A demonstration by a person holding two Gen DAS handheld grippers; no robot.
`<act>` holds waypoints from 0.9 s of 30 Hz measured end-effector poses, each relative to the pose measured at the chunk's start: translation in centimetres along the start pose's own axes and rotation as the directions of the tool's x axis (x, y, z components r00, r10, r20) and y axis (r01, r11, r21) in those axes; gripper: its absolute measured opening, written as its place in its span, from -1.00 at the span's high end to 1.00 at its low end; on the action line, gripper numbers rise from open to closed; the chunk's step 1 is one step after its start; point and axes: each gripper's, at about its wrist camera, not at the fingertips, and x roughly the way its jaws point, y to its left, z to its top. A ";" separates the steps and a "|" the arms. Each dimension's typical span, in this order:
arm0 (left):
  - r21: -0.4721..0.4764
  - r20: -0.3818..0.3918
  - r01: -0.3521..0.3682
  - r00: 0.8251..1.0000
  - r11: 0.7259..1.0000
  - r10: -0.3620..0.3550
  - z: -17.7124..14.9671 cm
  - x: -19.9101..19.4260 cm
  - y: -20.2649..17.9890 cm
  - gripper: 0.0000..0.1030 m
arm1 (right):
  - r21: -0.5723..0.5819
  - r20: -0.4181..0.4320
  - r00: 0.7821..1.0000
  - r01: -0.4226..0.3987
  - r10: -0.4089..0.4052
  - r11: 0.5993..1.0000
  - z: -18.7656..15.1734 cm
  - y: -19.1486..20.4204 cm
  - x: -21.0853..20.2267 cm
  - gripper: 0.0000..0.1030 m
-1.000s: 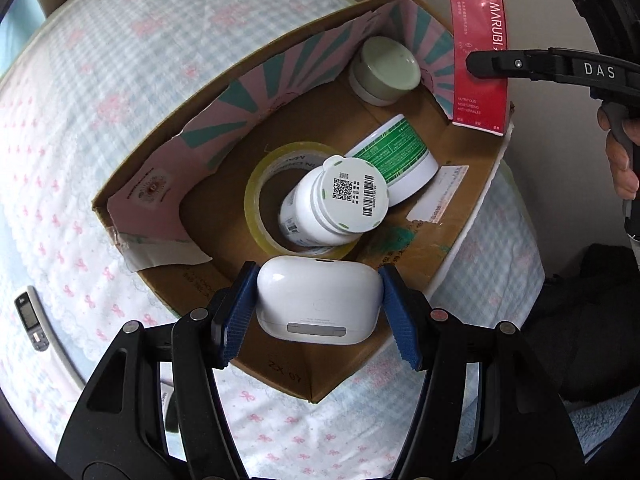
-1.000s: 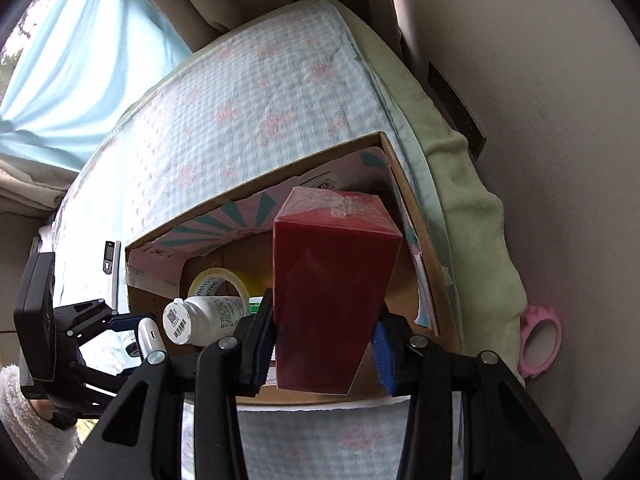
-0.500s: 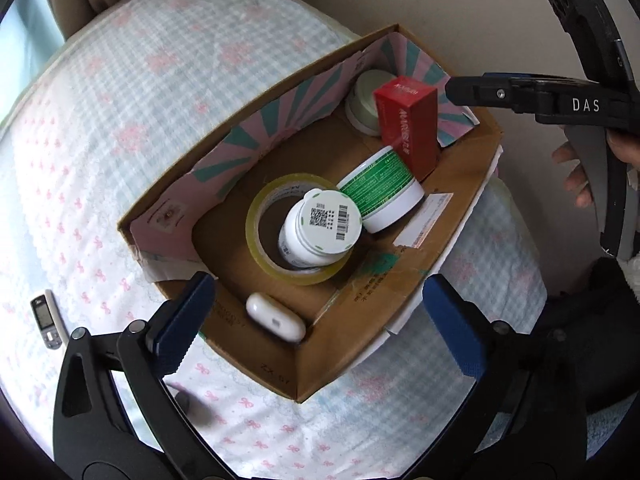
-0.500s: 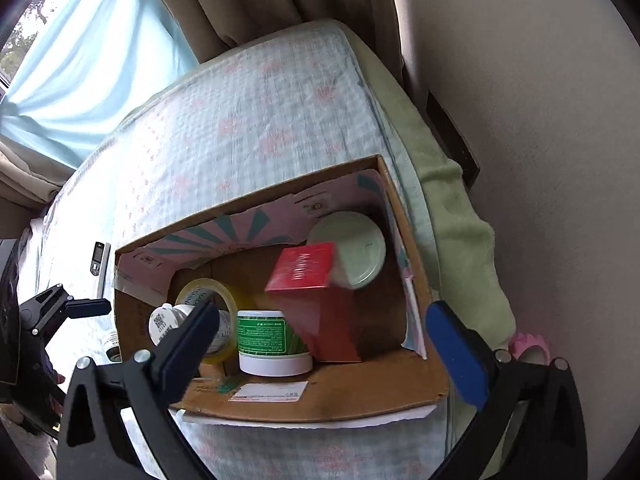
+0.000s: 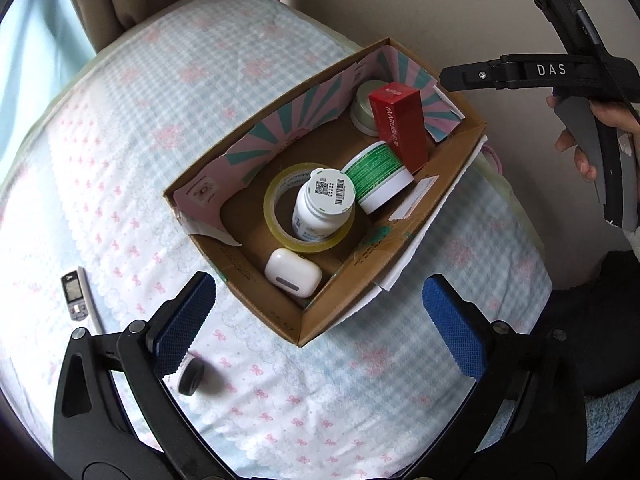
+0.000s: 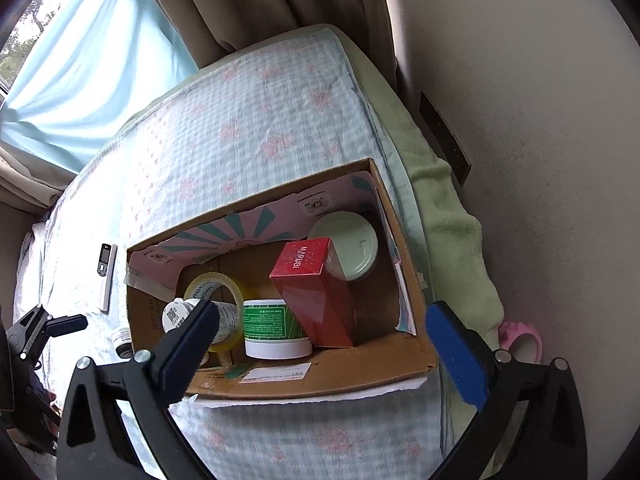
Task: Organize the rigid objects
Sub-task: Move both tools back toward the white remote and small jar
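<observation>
A cardboard box (image 5: 336, 312) (image 6: 320, 380) sits on the bed. In it lie a white earbud case (image 5: 293, 273), a tape roll (image 5: 280, 196) (image 6: 208, 286), a white pill bottle (image 5: 324, 204) (image 6: 176, 314), a green-labelled jar (image 5: 378, 176) (image 6: 272, 326), a red carton (image 5: 400, 124) (image 6: 320, 292) and a pale green lidded tub (image 5: 362, 104) (image 6: 352, 246). My left gripper (image 5: 320, 320) is open and empty above the box's near corner. My right gripper (image 6: 324, 356) is open and empty above the box's near wall.
A small remote (image 5: 74, 296) (image 6: 105, 268) lies on the patterned sheet left of the box. A small dark-capped bottle (image 5: 191, 376) (image 6: 122, 340) lies near my left finger. A pink ring-shaped object (image 6: 524, 342) sits by the wall. Curtains hang behind the bed.
Both grippers opened and drew back and up. The earbud case left my left gripper and the red carton left my right gripper; both now rest in the box.
</observation>
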 end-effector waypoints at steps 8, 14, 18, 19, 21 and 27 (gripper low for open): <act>-0.032 0.065 -0.057 0.996 0.998 0.059 -2.6 -4.7 0.3 -1.00 | -0.009 -0.003 0.999 0.048 -0.048 0.999 0.2 1.2 -3.0 -1.00; -0.094 0.134 -0.151 0.978 0.984 0.163 -5.4 -9.4 1.5 -1.00 | -0.093 0.031 0.999 0.037 -0.034 0.995 -0.2 5.4 -5.8 -1.00; -0.133 0.169 -0.217 0.957 0.967 0.238 -7.9 -12.3 2.6 -1.00 | -0.164 0.069 0.998 0.008 0.003 0.986 -1.2 9.6 -7.6 -1.00; -0.148 0.175 -0.219 0.954 0.964 0.243 -8.6 -12.9 3.1 -1.00 | -0.182 0.074 0.997 0.004 0.010 0.983 -1.4 10.7 -8.0 -1.00; -0.184 0.183 -0.226 0.948 0.957 0.260 -10.2 -14.1 4.2 -1.00 | -0.222 0.084 0.996 0.008 0.010 0.975 -2.0 13.1 -8.4 -1.00; -0.293 0.195 -0.245 0.931 0.924 0.308 -15.7 -17.0 8.3 -1.00 | -0.296 0.093 0.996 0.020 0.008 0.955 -4.2 19.5 -9.2 -1.00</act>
